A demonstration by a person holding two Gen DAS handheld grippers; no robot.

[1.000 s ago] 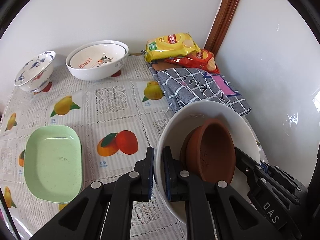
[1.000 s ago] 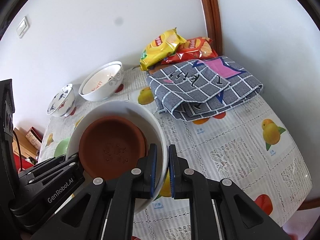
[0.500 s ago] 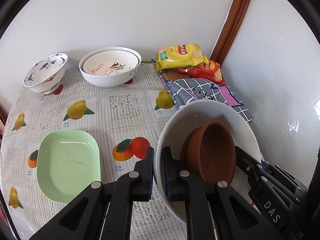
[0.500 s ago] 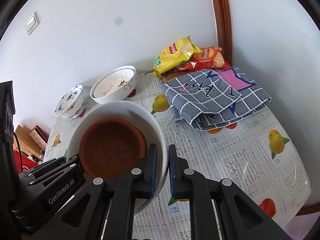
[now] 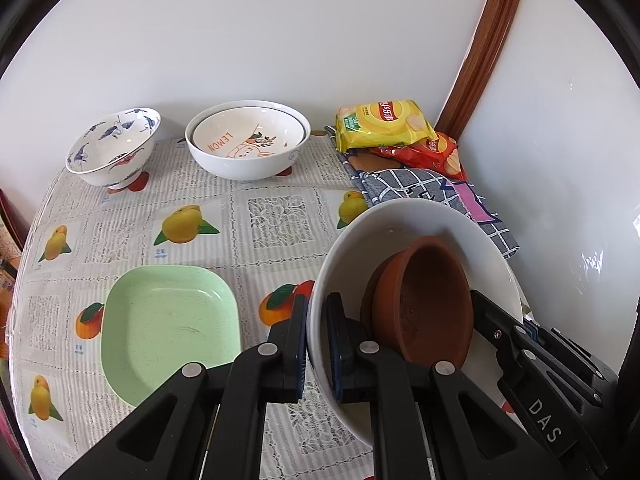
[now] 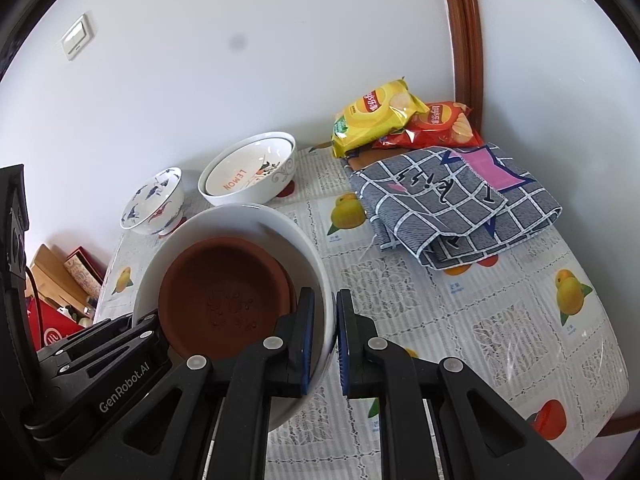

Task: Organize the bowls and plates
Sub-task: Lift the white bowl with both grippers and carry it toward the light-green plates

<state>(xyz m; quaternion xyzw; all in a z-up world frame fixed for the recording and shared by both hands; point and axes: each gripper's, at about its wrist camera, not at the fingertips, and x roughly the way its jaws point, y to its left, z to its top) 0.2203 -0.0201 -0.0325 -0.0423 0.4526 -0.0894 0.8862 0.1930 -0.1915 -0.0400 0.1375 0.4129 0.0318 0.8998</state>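
We hold white bowl (image 5: 404, 220) on opposite rims, left gripper (image 5: 317, 344) and right gripper (image 6: 322, 336) both clamped; green plate (image 5: 168, 328) lies just left of it

brown dish (image 5: 424, 304) hides white bowl (image 5: 400, 220) floor.

A yellow crisp packet (image 6: 374, 118) is lying over a red crisp packet (image 6: 438, 126) at the far right, both resting behind a folded grey checked cloth (image 6: 456, 204) on the fruit-printed bench (image 6: 516, 320).
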